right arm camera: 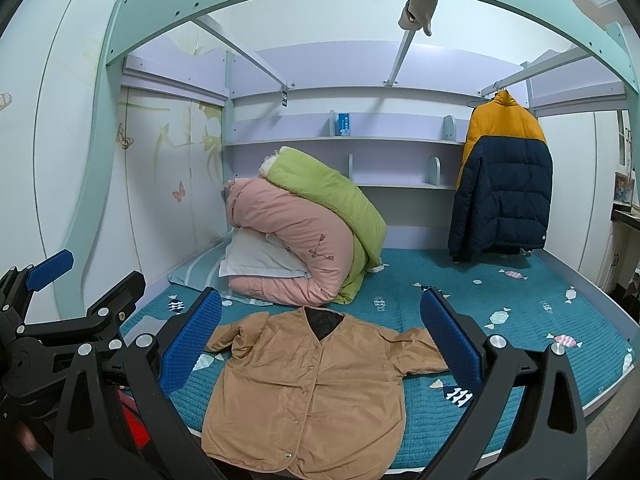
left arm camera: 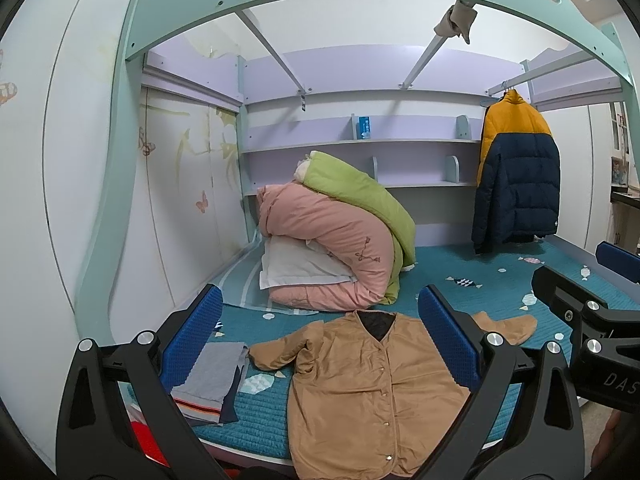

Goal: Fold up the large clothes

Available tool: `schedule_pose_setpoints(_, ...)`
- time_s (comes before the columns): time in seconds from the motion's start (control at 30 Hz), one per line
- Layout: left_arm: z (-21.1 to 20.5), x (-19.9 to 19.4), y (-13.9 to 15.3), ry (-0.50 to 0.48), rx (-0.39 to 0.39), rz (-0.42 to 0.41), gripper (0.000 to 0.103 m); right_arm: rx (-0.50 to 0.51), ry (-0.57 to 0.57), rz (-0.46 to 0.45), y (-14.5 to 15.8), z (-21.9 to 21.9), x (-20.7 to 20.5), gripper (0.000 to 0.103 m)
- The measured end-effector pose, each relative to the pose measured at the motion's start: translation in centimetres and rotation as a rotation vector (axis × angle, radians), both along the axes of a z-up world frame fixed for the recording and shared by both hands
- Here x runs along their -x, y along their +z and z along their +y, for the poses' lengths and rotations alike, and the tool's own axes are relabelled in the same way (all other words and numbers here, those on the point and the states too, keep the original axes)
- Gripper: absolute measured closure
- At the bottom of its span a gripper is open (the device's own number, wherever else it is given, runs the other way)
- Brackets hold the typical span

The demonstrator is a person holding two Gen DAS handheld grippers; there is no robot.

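A tan button-front jacket lies spread flat, front up, at the near edge of the teal bed; it also shows in the right wrist view. Both sleeves stick out to the sides. My left gripper is open and empty, held above the jacket's left half. My right gripper is open and empty above the jacket, and also shows at the right of the left wrist view.
Folded grey clothes lie left of the jacket. Rolled pink and green quilts with a white pillow sit behind it. A yellow and navy puffer jacket hangs at the back right. Shelves and a bunk frame enclose the bed.
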State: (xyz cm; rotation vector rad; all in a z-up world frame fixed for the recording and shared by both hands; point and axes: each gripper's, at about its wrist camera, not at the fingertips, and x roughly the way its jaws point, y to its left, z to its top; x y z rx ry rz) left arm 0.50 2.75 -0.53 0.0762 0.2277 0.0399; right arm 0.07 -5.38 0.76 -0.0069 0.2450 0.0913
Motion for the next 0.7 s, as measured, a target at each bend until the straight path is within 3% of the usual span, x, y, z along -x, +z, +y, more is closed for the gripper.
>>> schedule_pose_setpoints(0.7, 0.4, -1.4, -1.6, 0.008, -0.006, 0.028, 0.005, -0.010, 0.017, 0.039, -1.2, 0.1, -1.9, 0.007)
